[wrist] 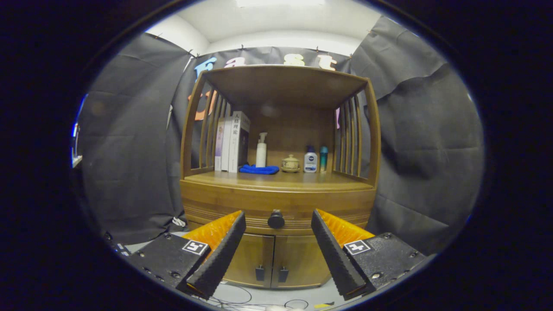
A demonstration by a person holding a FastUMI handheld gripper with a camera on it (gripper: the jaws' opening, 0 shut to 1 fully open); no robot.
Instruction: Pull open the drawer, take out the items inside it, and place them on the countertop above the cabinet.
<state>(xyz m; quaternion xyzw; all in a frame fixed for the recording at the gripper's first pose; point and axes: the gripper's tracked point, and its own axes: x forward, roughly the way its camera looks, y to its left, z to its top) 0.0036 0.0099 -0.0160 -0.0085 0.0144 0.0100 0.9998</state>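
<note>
The big wooden cabinet [278, 181] is standing just ahead of the tongs [278, 220], and its drawer [276, 205] is sitting shut, so the things inside are hiding. Books [233, 142] and bottles [310, 160] are resting on the countertop [276, 180] beyond. The tongs are spreading wide, pinching nothing, lining up so the little round knob [276, 219] is sitting between them.

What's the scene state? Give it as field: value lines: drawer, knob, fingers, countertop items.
drawer: shut
knob: round, dark, on the drawer front, between and beyond the fingers
fingers: open, apart, holding nothing
countertop items: books, blue cloth, pump bottle, lidded jar, two small bottles
lower cabinet doors: closed
</note>
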